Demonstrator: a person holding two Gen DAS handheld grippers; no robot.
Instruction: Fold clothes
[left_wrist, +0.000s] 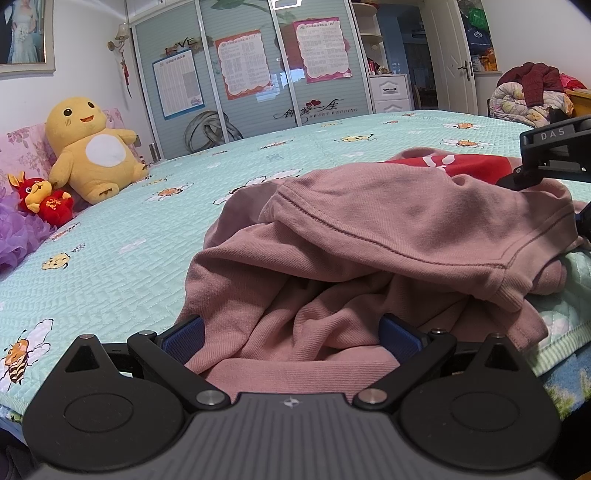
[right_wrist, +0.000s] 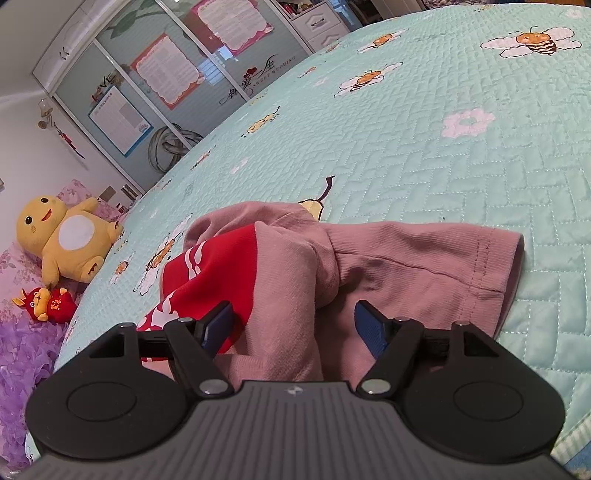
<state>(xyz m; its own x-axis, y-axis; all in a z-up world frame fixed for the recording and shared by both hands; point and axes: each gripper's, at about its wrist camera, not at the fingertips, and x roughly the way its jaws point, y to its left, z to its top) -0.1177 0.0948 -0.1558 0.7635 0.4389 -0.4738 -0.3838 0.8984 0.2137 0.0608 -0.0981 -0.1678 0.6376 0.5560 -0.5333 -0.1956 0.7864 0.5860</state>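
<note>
A crumpled pink garment lies in a heap on the mint quilted bedspread; a red patch with white print shows at its far side. My left gripper is at the heap's near edge, jaws wide apart, with loose folds lying between the blue pads. In the right wrist view the same pink garment has a hemmed sleeve end pointing right, and the red patch is on the left. My right gripper stands open, cloth between its pads without being pinched. The right gripper's body shows at the left view's right edge.
A yellow plush toy and a small red plush lean on the pink headboard at the left, beside purple frills. Sliding wardrobe doors stand behind the bed. A bundle of bedding and clothes is piled at the far right.
</note>
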